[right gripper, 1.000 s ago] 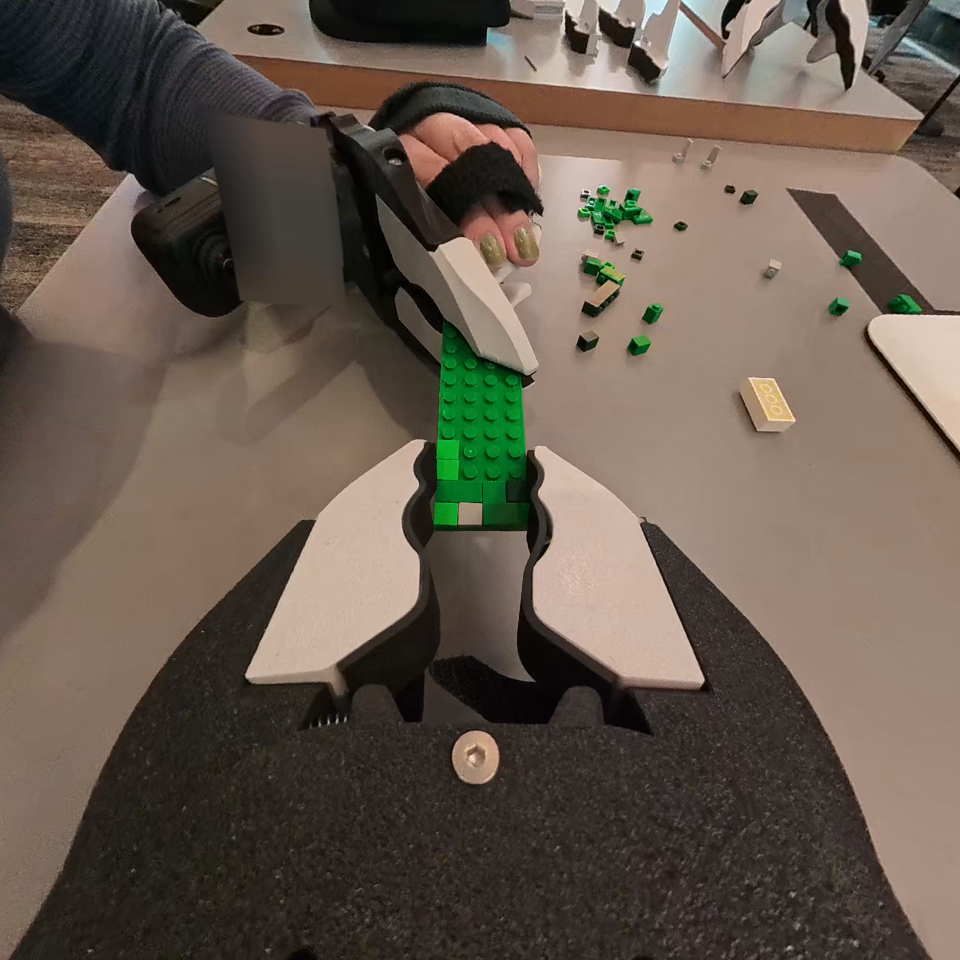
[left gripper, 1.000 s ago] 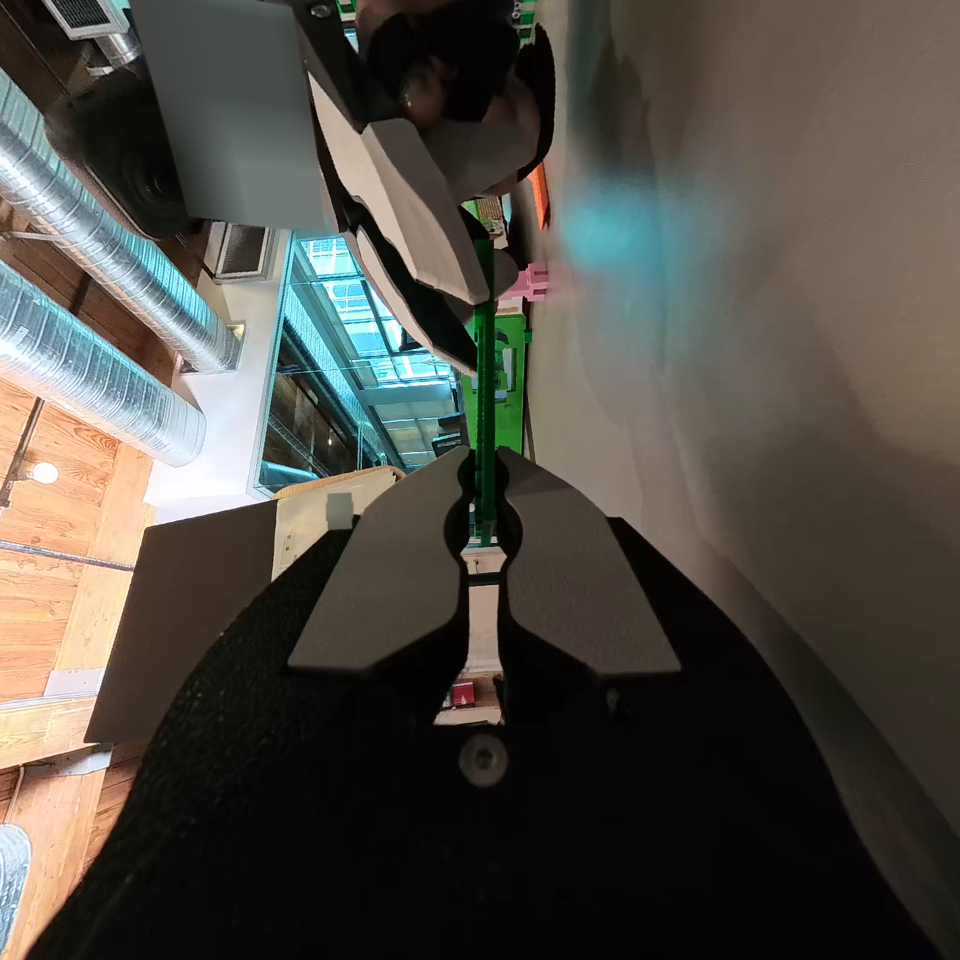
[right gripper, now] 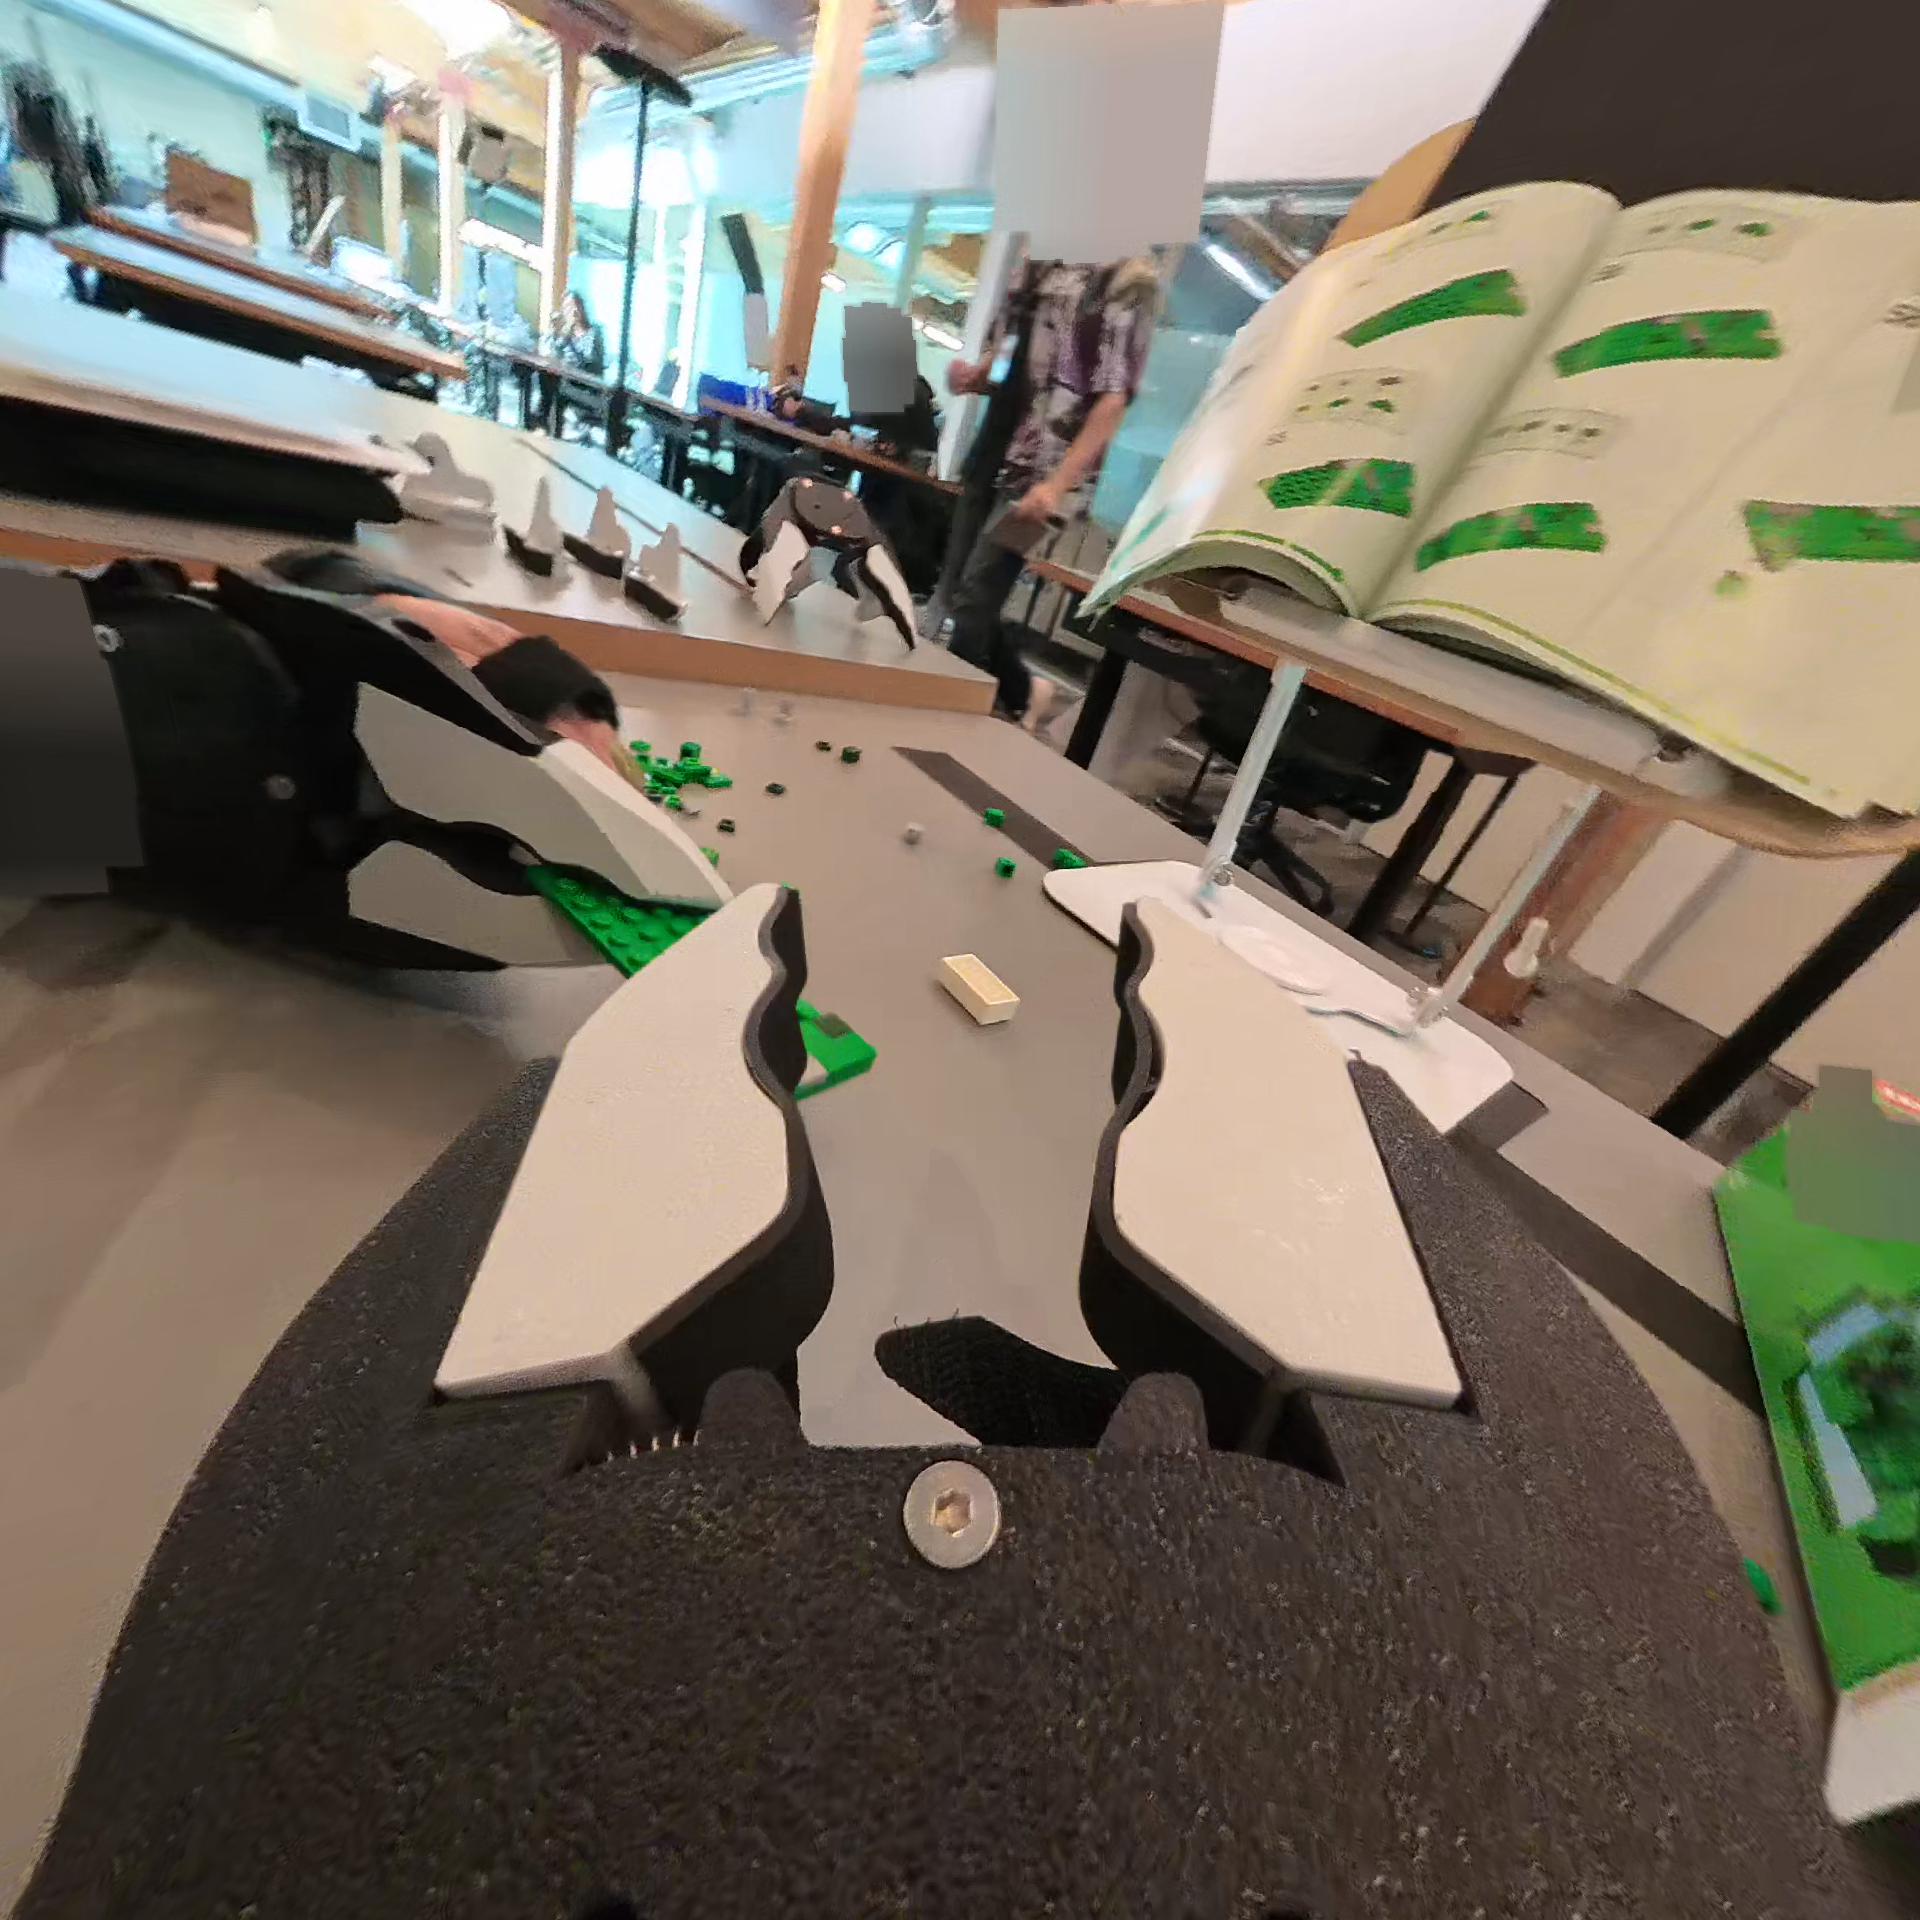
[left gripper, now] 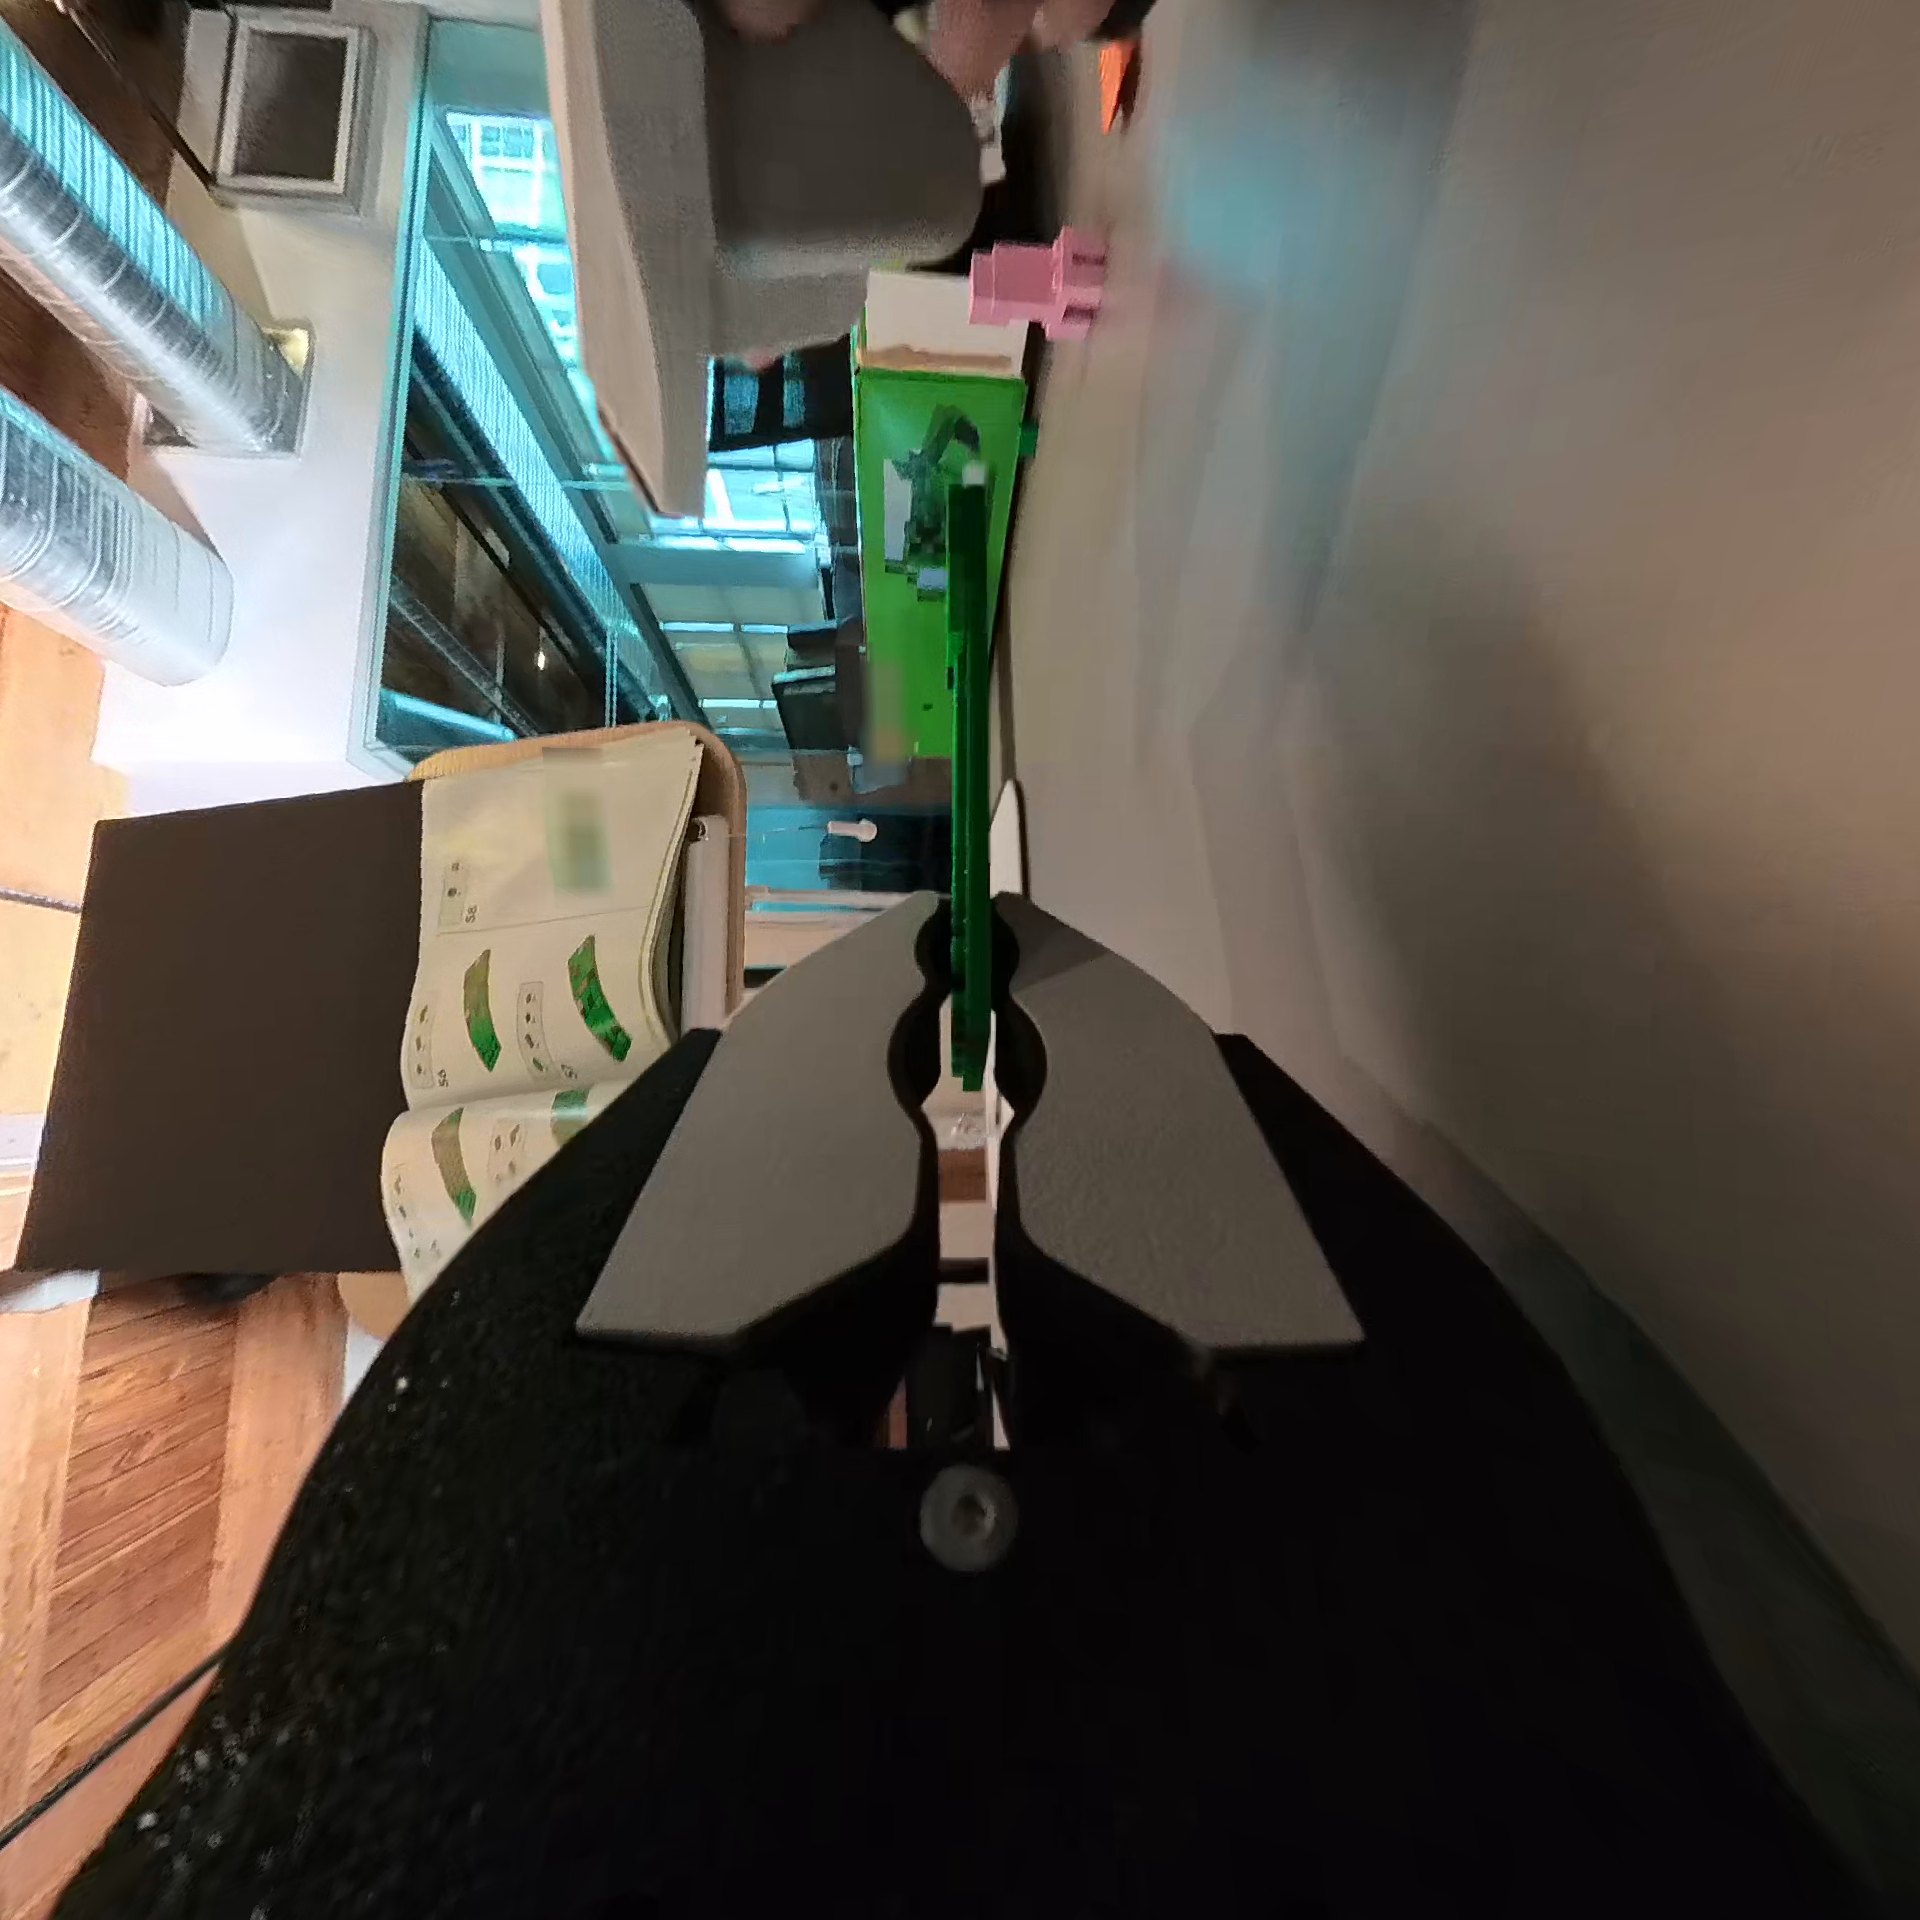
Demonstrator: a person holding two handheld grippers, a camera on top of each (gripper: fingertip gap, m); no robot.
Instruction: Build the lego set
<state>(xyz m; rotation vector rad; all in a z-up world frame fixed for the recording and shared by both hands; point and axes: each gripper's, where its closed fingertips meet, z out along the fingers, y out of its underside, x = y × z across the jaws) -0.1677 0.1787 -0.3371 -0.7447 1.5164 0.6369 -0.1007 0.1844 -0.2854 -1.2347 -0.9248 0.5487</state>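
Tongs on the left (left gripper: 971, 940) clamp the green plate (left gripper: 968, 790) edge-on just above the counter (left gripper: 1558, 727). Right tongs (right gripper: 951, 935) gape empty beside the plate, whose near end lies behind their left finger. Beyond the plate lie a cream brick (right gripper: 978, 988), scattered green pieces (right gripper: 681, 774) and the propped instruction book (right gripper: 1558, 416).

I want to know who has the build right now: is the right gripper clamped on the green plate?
No: the right gripper is open and empty, while the left gripper pinches the green plate.
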